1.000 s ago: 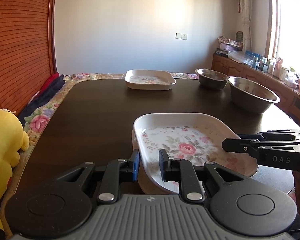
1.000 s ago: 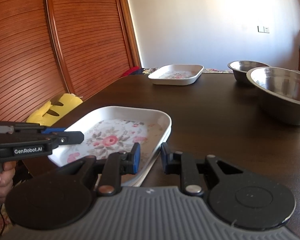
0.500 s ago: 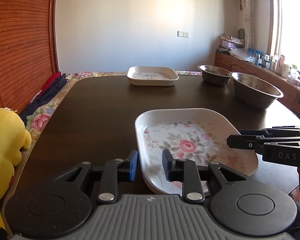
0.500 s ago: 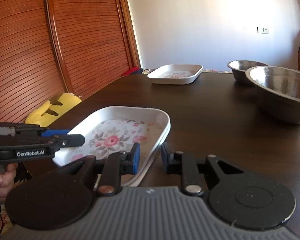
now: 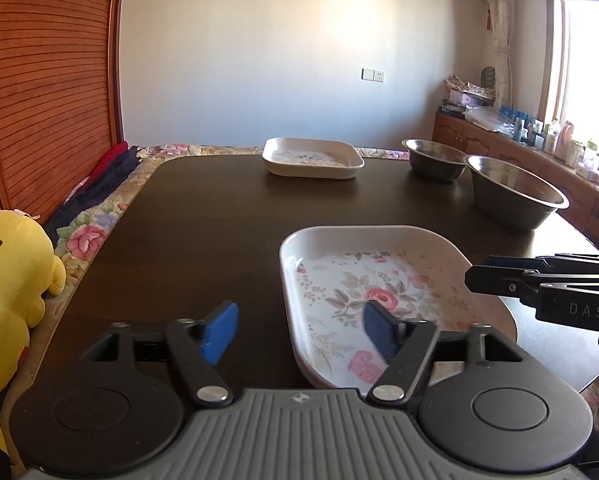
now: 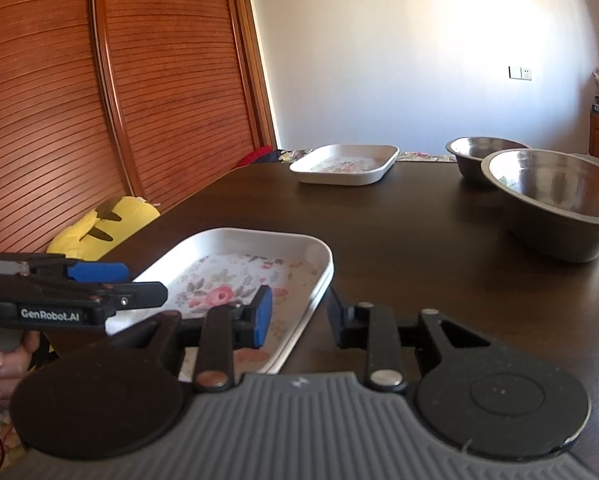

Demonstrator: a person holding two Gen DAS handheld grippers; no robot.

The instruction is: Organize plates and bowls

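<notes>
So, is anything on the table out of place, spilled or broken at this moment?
Nothing is spilled or visibly broken. One oddity: the near floral plate sits at the table's front edge and seems to reach past it. The far floral plate and both steel bowls sit upright.

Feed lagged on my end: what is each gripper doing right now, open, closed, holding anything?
Left gripper: jaws open, straddling the near floral plate's rim, gripping nothing.
Right gripper: jaws open astride that plate's rim, gripping nothing.
</notes>
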